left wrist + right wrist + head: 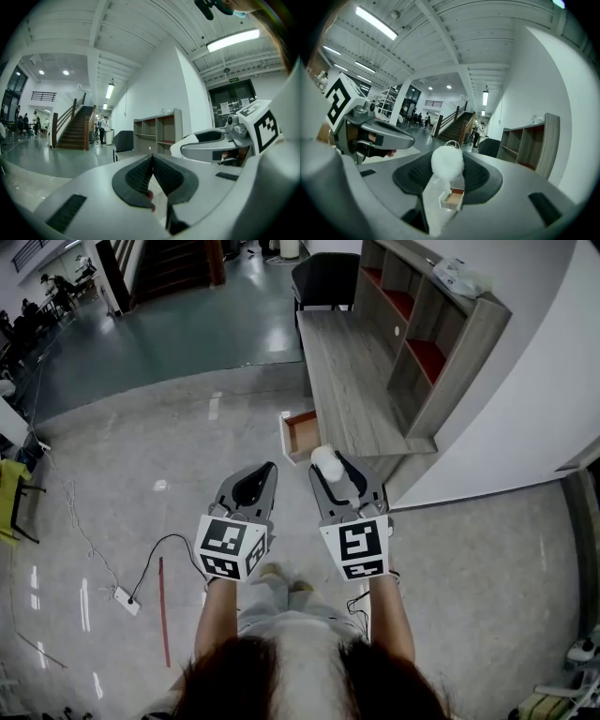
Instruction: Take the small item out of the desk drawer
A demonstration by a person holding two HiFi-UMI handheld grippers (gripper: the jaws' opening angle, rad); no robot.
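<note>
Polished grey floor (169, 427) lies beneath you. Your right gripper (336, 470) clamps the fluffy white pompom ball (447, 162) at its jaw tips, near the open drawer (300, 432) at the grey wooden desk's (347, 390) front edge. Your left gripper's (152, 161) jaws meet, empty.

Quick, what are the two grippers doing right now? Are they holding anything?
Left gripper: jaws closed, holding nothing.
Right gripper: jaws closed on a white fluffy ball.
</note>
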